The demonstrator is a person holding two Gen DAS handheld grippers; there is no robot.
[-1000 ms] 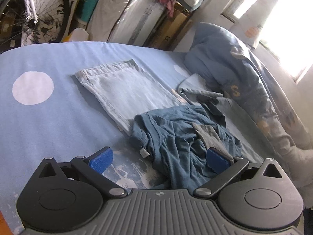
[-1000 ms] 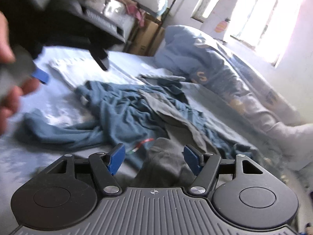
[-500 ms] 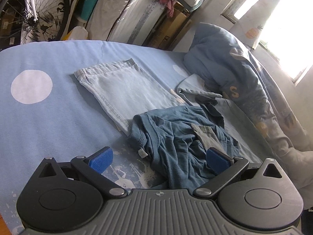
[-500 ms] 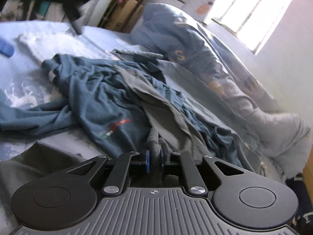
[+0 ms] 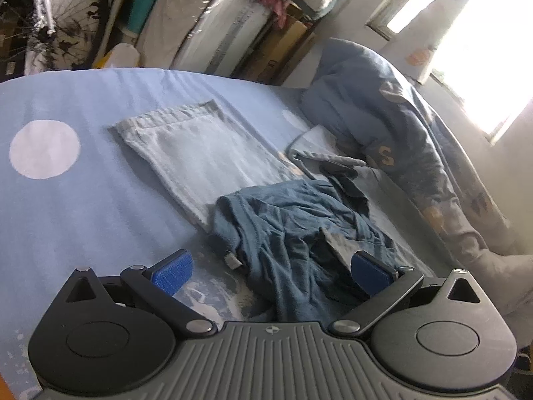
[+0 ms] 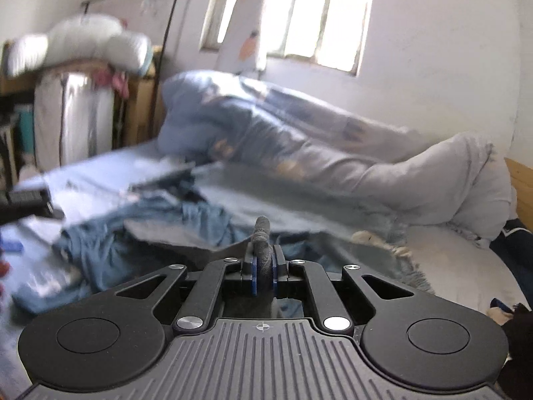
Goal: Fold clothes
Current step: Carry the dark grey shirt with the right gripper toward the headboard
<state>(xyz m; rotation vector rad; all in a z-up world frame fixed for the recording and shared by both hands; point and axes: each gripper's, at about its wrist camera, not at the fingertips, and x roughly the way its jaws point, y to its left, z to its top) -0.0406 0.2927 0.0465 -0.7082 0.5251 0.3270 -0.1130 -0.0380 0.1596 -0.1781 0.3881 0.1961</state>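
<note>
Since a moment ago, my right gripper (image 6: 263,275) has swung upward, so its view now takes in the window (image 6: 309,16) and the heaped duvet (image 6: 299,140) instead of the bed surface; the picture is smeared with motion. Its blue pads are pressed together on a bunched fold of grey garment (image 6: 261,250), which pokes up between them and trails off to the left over the pile.

My left gripper (image 5: 271,271) hovers low over the blue bedsheet (image 5: 83,213), its fingers spread wide with nothing between the pads. Just ahead of it lies the crumpled dark teal shirt (image 5: 289,230), with a patch of the grey cloth showing in its folds near my right-hand pad. Beyond the shirt, touching its far edge, pale folded jeans (image 5: 200,156) lie flat on the sheet. To the right, the duvet rises against the wall under the window.

At the far left a bicycle wheel (image 5: 56,20) and wrapped bundles (image 5: 213,23) stand beyond the bed.
</note>
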